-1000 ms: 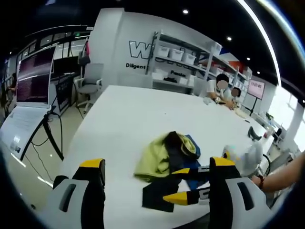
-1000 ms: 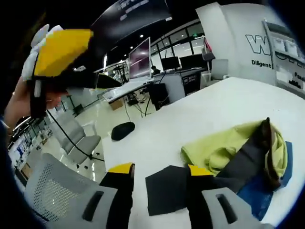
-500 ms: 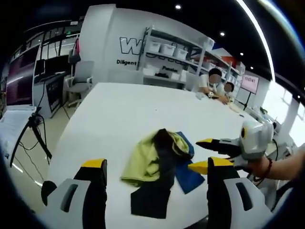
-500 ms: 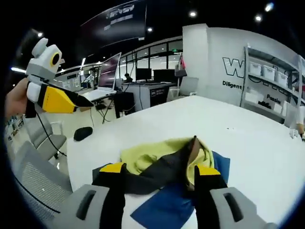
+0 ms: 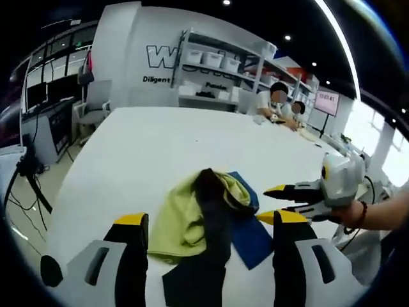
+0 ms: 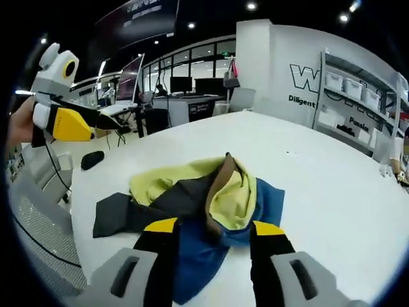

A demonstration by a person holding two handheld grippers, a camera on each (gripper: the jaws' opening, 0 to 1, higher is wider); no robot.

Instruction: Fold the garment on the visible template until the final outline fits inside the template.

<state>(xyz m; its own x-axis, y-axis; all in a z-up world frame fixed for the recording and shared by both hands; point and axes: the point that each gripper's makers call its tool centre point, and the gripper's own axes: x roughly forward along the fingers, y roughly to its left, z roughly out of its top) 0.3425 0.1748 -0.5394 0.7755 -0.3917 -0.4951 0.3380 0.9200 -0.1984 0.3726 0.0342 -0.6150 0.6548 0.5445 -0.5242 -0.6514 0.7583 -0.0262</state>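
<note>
**Inspector A:** White table (image 5: 147,147) runs long through an open office; shelving with bins (image 5: 220,64) stands against the far wall, and seated people (image 5: 276,105) are at the far end. That is the left gripper view.

**Inspector B:** The garment?

**Inspector A:** Crumpled garment (image 5: 201,214) in yellow-green, black and blue lies on the table, just ahead of the left gripper (image 5: 204,224). Its jaws stand wide apart and hold nothing. The right gripper (image 5: 284,203) enters from the right, held in a hand (image 5: 354,217), jaws parted, empty, just beside the blue edge of the cloth.

**Inspector B:** Right gripper view?

**Inspector A:** Same table (image 6: 332,192), desks with monitors (image 6: 131,80) beyond. The garment (image 6: 204,198) is bunched directly in front of the right gripper (image 6: 214,225); jaws spread, gripping nothing, the blue part between them. The left gripper (image 6: 70,121) hangs at the left, above the table edge; whether its jaws are open I cannot tell from this view.

**Inspector B:** Template?

**Inspector A:** I cannot make one out.
</note>
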